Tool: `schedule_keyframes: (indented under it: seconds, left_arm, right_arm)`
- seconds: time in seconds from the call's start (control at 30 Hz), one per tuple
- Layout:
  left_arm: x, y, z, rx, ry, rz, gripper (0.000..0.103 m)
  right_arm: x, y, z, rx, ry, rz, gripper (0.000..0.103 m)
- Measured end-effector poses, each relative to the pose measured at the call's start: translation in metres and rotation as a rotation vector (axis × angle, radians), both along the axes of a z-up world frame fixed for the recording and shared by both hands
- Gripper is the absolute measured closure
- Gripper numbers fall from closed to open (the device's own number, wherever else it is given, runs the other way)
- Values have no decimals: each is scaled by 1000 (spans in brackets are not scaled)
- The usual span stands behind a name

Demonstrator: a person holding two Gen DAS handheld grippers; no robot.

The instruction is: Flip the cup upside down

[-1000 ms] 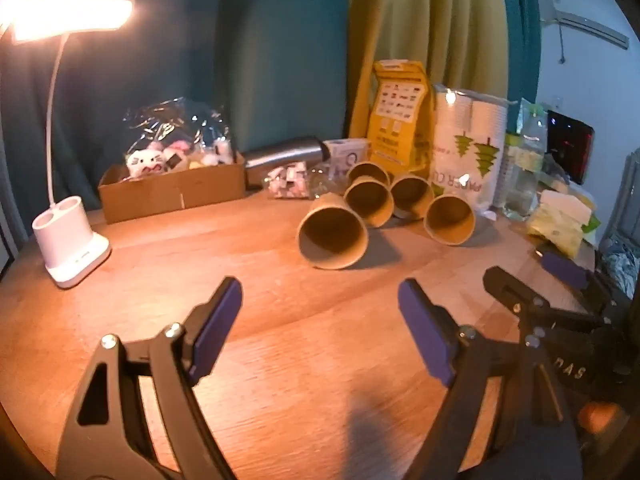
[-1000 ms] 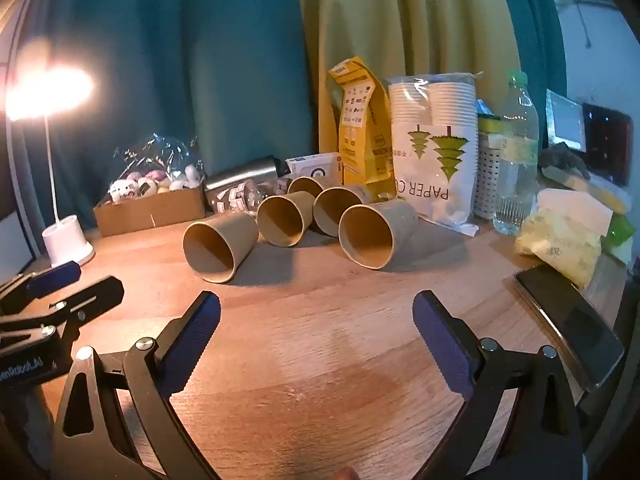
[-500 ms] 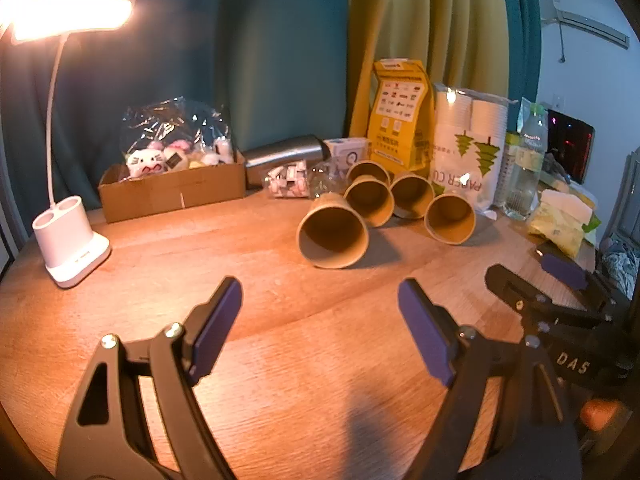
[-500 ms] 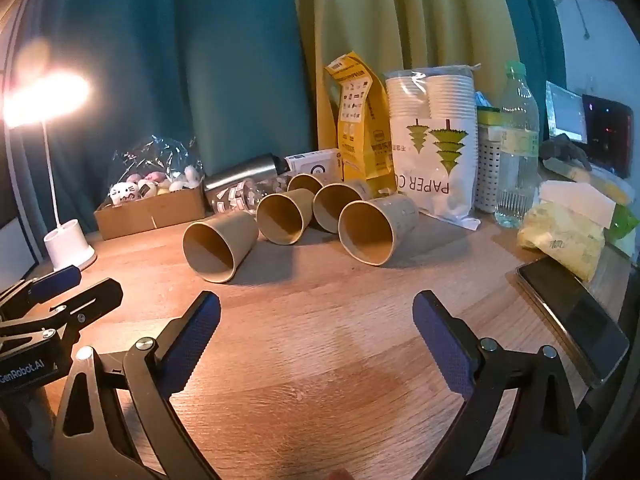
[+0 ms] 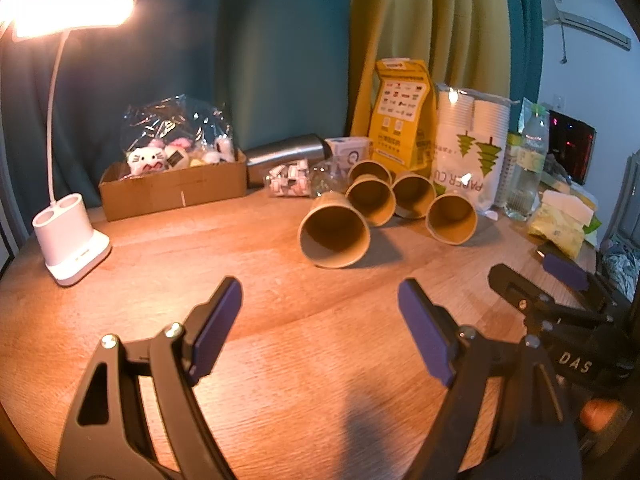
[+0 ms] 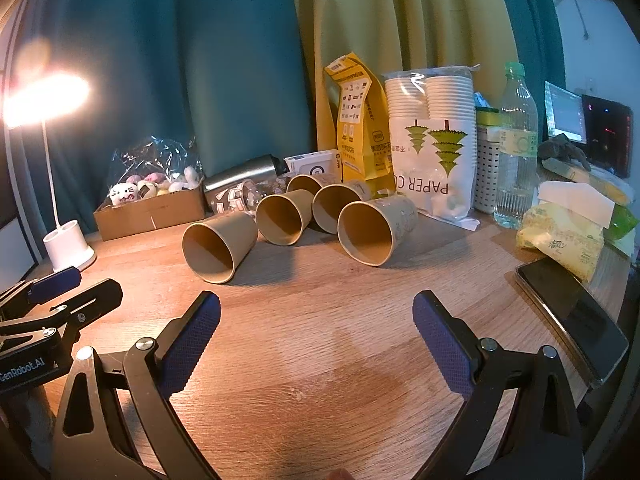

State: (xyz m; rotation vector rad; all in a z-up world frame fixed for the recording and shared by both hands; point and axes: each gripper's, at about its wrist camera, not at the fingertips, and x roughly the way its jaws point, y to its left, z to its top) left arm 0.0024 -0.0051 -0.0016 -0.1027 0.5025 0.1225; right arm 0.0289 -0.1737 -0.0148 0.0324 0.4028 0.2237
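Observation:
Several brown paper cups lie on their sides on the wooden table (image 5: 248,320), mouths toward me. The nearest left cup (image 5: 334,236) also shows in the right wrist view (image 6: 218,248). The right cup (image 5: 452,219) also shows there (image 6: 372,232). Two more cups (image 6: 284,218) (image 6: 336,206) lie behind. My left gripper (image 5: 320,316) is open and empty, short of the nearest left cup. My right gripper (image 6: 316,328) is open and empty, short of the cups. Each gripper shows at the edge of the other's view.
A lit white desk lamp (image 5: 70,240) stands at the left. A cardboard box of toys (image 5: 172,184), a steel flask (image 6: 240,178), a yellow bag (image 6: 356,128), a paper cup pack (image 6: 434,148) and a water bottle (image 6: 516,152) line the back. A phone (image 6: 572,312) lies at the right.
Both grippers have risen or tilted slightly, so the scene has shifted a little in each view. The cups have not moved and both grippers stay open.

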Motion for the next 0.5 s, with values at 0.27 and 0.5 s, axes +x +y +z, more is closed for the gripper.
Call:
schedule_keyframes:
  seconds: [0.27,0.5]
  left_arm:
    - [0,1,0,-2,2,1,21]
    - [0,1,0,-3,3,3,21]
  right_arm:
    - [0,0,0,-1,0,0,5]
    - [0,0,-1,0,-1,1,5]
